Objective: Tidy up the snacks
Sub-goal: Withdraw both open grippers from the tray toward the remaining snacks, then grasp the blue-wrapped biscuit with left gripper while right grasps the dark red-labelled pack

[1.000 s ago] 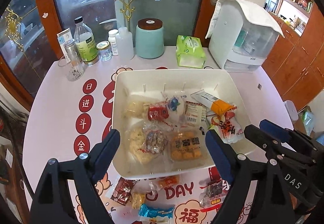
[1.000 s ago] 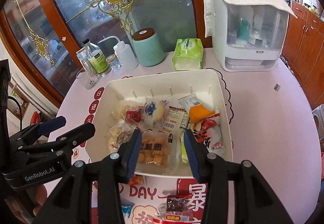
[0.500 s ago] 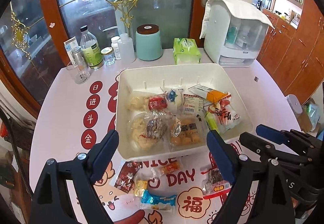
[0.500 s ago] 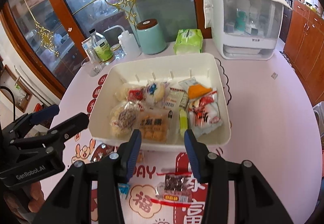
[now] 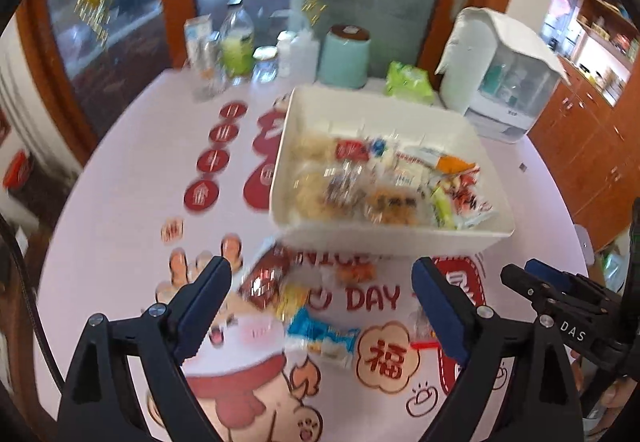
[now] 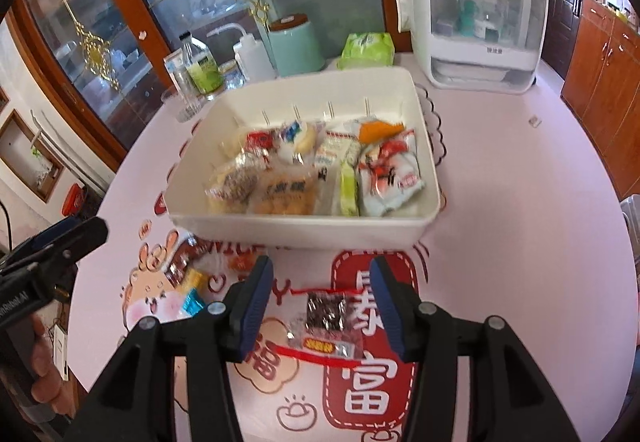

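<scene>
A white tray (image 5: 384, 238) (image 6: 296, 230) holds several wrapped snacks. Loose snacks lie on the tablecloth in front of it: a dark red packet (image 5: 264, 278), a yellow one (image 5: 292, 296), a blue and white one (image 5: 324, 336) (image 6: 192, 302), a small orange one (image 5: 356, 274) and a clear packet with a dark filling (image 6: 326, 322). My left gripper (image 5: 320, 306) is open and empty above the dark red, yellow and blue packets. My right gripper (image 6: 320, 306) is open and empty, with the dark-filled packet between its fingers in the view.
At the back of the table stand a mint canister (image 6: 296, 46), a green tissue pack (image 6: 366, 48), a white covered appliance (image 6: 476, 14), a green-labelled bottle (image 6: 200, 62), a squeeze bottle (image 6: 252, 58) and small jars. Glass doors are behind; wooden cabinets are on the right.
Both grippers have pulled back from over the tray toward the near edge of the table. The loose snacks now lie under them. The left view has swung left and is blurred.
</scene>
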{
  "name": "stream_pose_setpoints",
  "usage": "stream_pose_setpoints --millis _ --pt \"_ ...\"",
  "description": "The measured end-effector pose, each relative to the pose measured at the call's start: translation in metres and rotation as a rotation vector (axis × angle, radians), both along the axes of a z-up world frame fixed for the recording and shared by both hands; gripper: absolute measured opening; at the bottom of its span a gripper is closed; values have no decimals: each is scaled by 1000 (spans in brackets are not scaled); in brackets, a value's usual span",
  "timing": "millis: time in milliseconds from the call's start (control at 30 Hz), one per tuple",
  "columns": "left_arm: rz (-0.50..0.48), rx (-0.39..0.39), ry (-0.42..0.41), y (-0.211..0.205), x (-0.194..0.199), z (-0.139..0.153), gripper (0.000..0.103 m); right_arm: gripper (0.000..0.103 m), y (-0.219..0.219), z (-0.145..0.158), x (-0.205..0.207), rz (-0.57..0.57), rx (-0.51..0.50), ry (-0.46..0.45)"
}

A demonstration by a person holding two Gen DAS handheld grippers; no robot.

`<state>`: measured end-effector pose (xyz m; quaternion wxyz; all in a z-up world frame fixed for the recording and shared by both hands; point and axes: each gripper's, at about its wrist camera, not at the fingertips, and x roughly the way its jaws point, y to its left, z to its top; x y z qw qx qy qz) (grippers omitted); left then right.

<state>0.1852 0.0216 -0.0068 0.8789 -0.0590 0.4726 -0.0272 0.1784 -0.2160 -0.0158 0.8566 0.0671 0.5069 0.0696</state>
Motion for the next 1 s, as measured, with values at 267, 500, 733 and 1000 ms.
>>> stream_pose_setpoints --millis 267,500,733,1000 --pt "115 -47 188 7 -10 -74 91 51 5 -46 -9 11 -10 80" --pt "282 -81 289 10 1 -126 91 51 9 -78 -8 12 -36 127" --pt "351 -91 329 1 4 -148 91 51 13 -96 -2 5 -31 152" --pt "379 -75 371 -9 12 -166 91 51 25 -109 7 19 -65 168"
